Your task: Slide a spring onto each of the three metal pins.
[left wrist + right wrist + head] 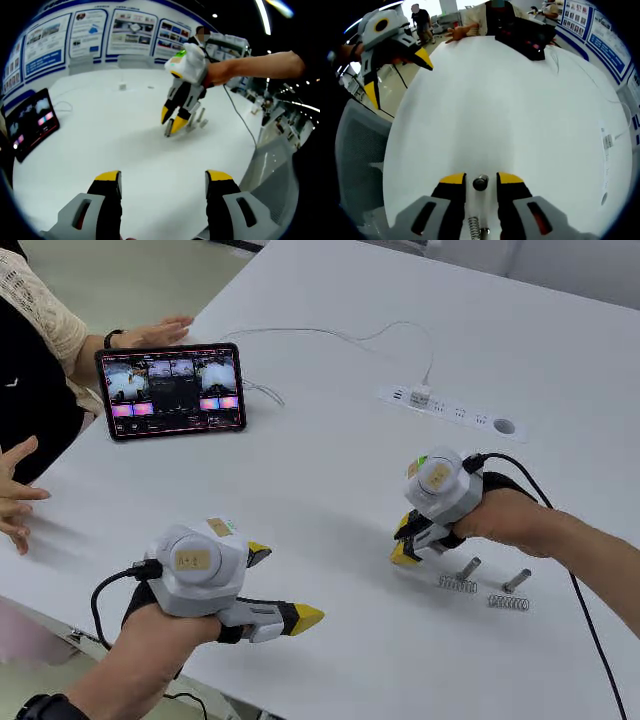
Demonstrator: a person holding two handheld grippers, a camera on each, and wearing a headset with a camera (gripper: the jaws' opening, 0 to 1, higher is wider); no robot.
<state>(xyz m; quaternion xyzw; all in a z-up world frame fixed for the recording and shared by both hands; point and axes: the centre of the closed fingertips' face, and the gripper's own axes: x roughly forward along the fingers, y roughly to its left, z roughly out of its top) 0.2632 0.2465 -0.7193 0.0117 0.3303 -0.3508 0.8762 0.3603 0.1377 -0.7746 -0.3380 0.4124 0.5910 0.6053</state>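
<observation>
Head view is showing the left gripper [283,585] hanging released nearest the person. Farther on, the right gripper [404,548] is clenching a pin [480,183], with a spring [474,227] between its jaws. Beyond it, two pins [468,568] and springs [508,602] are lying on the table [330,470].

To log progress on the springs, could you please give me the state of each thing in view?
Left gripper: open, holding nothing.
Right gripper: jaws narrow around a pin; grip unclear.
Pin beside it: bare.
Farther pin: bare.
Two springs: lying loose, on no pin.
Tablet: screen lit.
Power strip: one plug inserted.
</observation>
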